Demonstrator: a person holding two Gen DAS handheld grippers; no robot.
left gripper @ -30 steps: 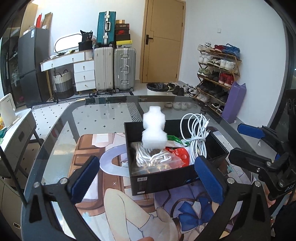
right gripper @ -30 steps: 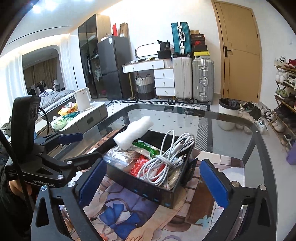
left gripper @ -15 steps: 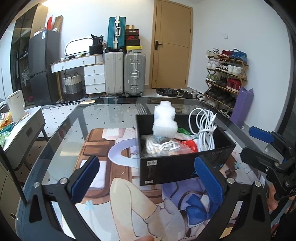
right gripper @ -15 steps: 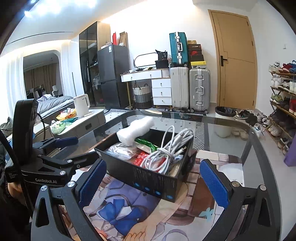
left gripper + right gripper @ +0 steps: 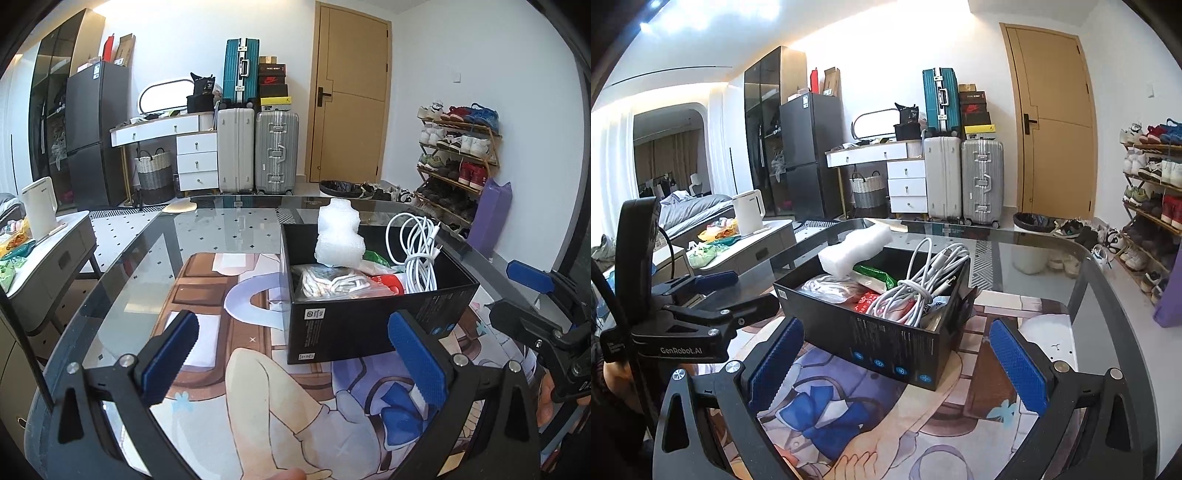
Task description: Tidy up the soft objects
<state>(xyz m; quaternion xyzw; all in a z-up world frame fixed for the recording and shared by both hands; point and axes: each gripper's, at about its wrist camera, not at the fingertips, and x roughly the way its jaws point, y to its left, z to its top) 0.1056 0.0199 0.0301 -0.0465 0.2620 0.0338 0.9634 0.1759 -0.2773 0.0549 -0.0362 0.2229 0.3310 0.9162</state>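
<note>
left wrist: left gripper (image 5: 295,354) was wide open, empty, near the black box (image 5: 369,321) on the table (image 5: 129,266); foam (image 5: 338,238) sat inside | right wrist: right gripper (image 5: 897,363) gaped empty too, cables (image 5: 923,280) in same box

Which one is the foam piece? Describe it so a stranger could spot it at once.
Start at the glass table and find the open black box standing on the illustrated mat. The foam piece sticks up out of the box at its far left side, leaning over the rim. It is the only chunky, matte white block; the white cable bundle beside it is thin and looped.
</note>
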